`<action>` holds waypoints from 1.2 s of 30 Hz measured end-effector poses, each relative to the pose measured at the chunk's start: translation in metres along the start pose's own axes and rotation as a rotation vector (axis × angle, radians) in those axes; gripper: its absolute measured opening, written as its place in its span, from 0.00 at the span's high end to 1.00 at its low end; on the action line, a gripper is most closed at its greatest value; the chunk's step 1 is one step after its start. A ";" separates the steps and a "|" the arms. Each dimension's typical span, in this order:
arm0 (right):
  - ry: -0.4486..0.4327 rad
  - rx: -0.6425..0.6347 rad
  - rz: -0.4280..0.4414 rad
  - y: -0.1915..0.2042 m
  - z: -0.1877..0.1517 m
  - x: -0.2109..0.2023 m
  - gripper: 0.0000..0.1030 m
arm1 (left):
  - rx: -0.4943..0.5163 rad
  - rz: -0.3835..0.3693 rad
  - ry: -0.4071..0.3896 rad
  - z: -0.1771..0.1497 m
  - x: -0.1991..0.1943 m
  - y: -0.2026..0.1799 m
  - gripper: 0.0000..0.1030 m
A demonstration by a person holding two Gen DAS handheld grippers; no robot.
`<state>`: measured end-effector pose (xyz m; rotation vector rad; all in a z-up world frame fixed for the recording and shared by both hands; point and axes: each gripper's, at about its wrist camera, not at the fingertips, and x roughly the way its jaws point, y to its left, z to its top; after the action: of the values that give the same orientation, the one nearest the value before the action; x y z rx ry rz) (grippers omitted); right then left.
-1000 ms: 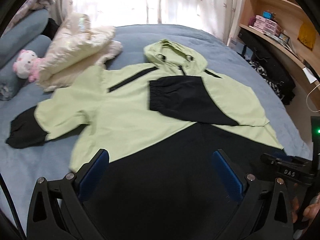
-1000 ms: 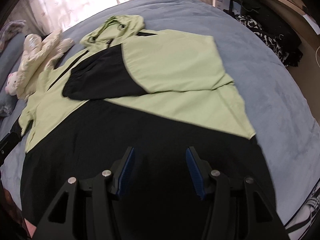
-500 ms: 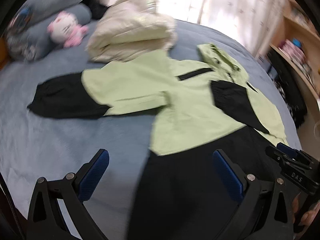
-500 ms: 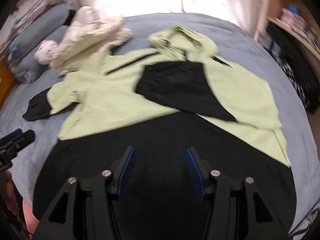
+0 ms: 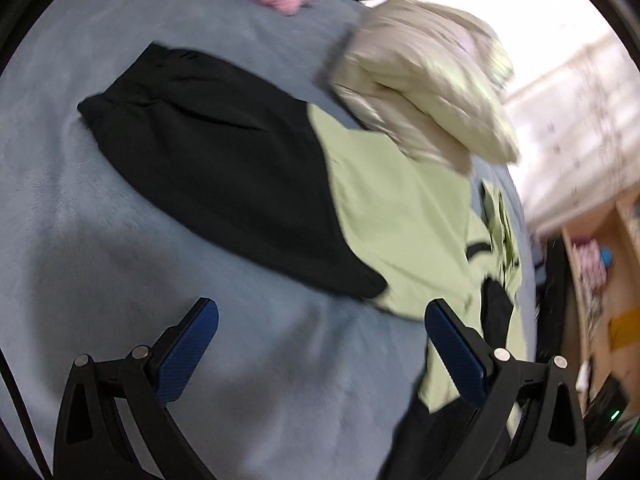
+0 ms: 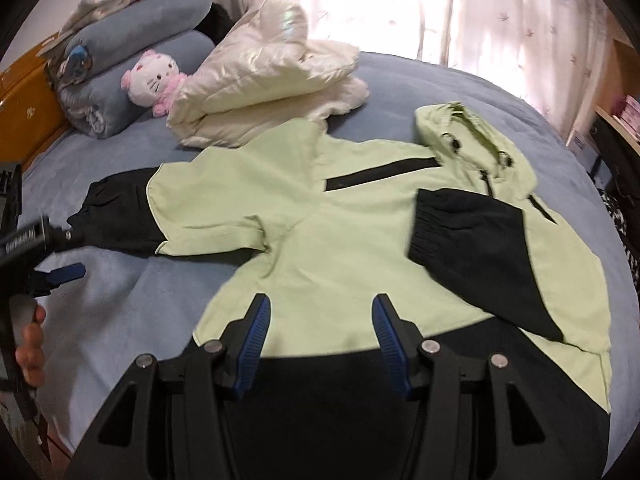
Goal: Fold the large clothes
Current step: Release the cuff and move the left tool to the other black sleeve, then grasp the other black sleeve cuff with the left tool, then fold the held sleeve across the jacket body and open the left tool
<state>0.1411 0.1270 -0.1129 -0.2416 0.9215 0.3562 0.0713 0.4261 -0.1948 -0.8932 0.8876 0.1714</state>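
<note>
Across the blue bed (image 6: 400,76) a hooded jacket (image 6: 360,240) in pale green and black lies spread front up, its hood (image 6: 472,140) toward the curtained window (image 6: 400,4). One sleeve is folded in over the chest, its black cuff (image 6: 448,224) resting on the green panel. The other sleeve (image 6: 192,208) stretches out flat to the side, and its black lower half (image 5: 224,168) fills the middle of the left wrist view. A folded cream puffer coat (image 6: 272,96) sits just beyond the outstretched sleeve, overlapping the jacket's shoulder. Next to the coat a pink and white plush cat (image 6: 154,78) leans against stacked blue pillows (image 6: 136,48).

The left claw (image 5: 320,320) hangs released over bare bedding just short of the black sleeve end, its blue pads (image 5: 188,352) wide apart with nothing between them. In the right wrist view it shows at the left edge as a black frame gripped by a person's hand (image 6: 30,340). The right claw (image 6: 320,312) is released too, its pads (image 6: 252,340) parted about halfway above the line where the green chest meets the black lower body; no cloth is pinched between them. Whether the tips touch the fabric cannot be told. Wooden shelves (image 5: 600,280) stand blurred at the far right of the left wrist view.
</note>
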 end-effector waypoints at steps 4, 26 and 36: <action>0.034 0.000 0.018 0.012 0.004 0.022 0.49 | -0.075 -0.028 -0.010 0.018 0.014 0.022 0.01; 0.046 0.117 0.065 -0.030 -0.010 0.017 0.49 | 0.353 0.059 -0.304 0.004 -0.041 -0.133 0.96; -0.031 0.291 0.023 -0.126 -0.044 -0.035 0.49 | 0.694 -0.091 -0.161 -0.098 0.005 -0.304 0.96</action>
<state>0.1402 -0.0103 -0.1038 0.0410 0.9341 0.2423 0.1601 0.1584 -0.0446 -0.2649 0.6823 -0.1408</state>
